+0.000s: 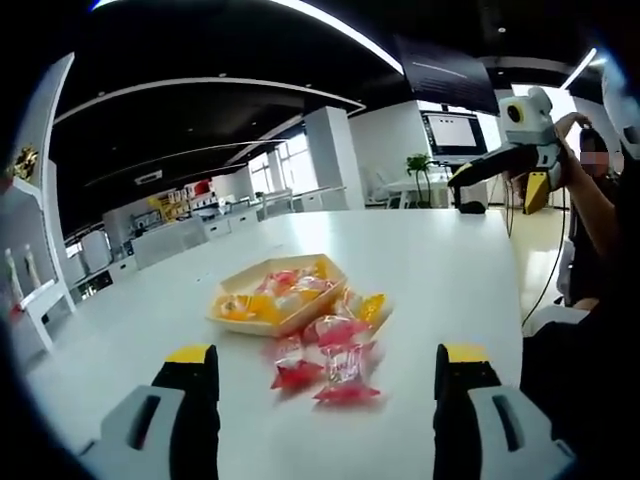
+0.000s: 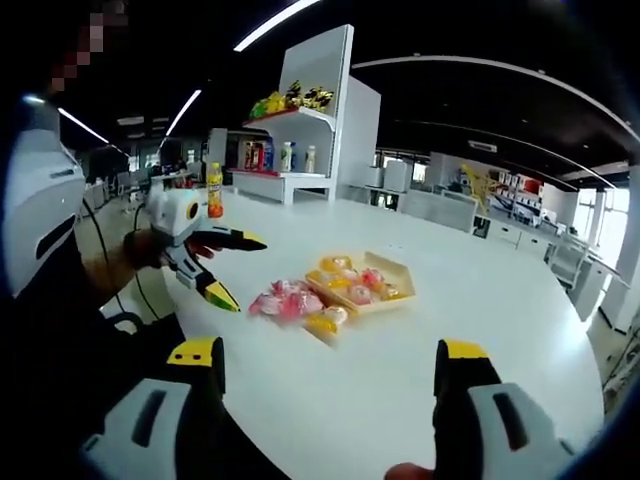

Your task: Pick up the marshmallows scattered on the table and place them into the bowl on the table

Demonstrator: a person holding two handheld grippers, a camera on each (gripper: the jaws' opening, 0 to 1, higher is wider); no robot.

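Note:
A shallow square wooden bowl [image 1: 258, 318] [image 2: 398, 273] stands mid-table and holds several wrapped marshmallows in yellow and pink. More lie loose beside it: pink-red ones [image 1: 345, 375] [image 2: 285, 300] and an orange one [image 1: 372, 307] [image 2: 324, 321]. My left gripper [image 1: 327, 354] is open, its yellow-tipped jaws wide apart just short of the loose pile; it also shows as the left gripper [image 2: 240, 270] in the right gripper view, left of the sweets. My right gripper [image 2: 327, 353] is open and holds nothing, farther from the bowl; in the left gripper view the right gripper [image 1: 495, 165] hangs high at the upper right.
The white table [image 1: 420, 260] stretches wide around the bowl. An orange drink bottle [image 2: 214, 190] stands near its far edge. Behind it rises a white shelf [image 2: 310, 120] with bottles and snacks. A person's arm [image 1: 590, 210] shows at the right. Desks and a monitor [image 1: 455, 132] lie beyond.

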